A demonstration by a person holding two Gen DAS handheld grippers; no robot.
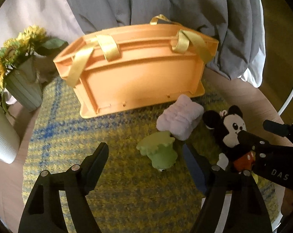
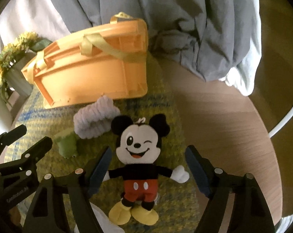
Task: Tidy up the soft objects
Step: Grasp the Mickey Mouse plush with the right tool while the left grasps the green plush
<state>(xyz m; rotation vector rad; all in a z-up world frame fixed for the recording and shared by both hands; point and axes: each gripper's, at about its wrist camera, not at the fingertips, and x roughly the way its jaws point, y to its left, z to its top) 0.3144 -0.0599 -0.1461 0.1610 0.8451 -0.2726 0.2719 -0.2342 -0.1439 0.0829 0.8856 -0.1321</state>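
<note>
Mickey plush lies face up at the lower centre of your right wrist view, on the yellow-and-blue rug, with your right gripper spread wide around it: one blue-padded finger sits just beside each outstretched arm, and neither pad is pressing the toy as far as you can see. In your left wrist view the same plush appears at the right edge, partly covered by the black body of your right tool. Your left gripper is also spread wide, holding nothing, with its fingers low in the frame and a green soft toy lying on the rug between and just beyond them. Touching that green toy on its upper right is a lilac plush piece, which lies just in front of the orange basket. The basket stands in the upper middle of both views, its yellow ribbon handles draped over the rim. At the left edge you have a ribbed pale green vase of sunflowers, and grey bedding fills the top of the frame behind the basket.
</note>
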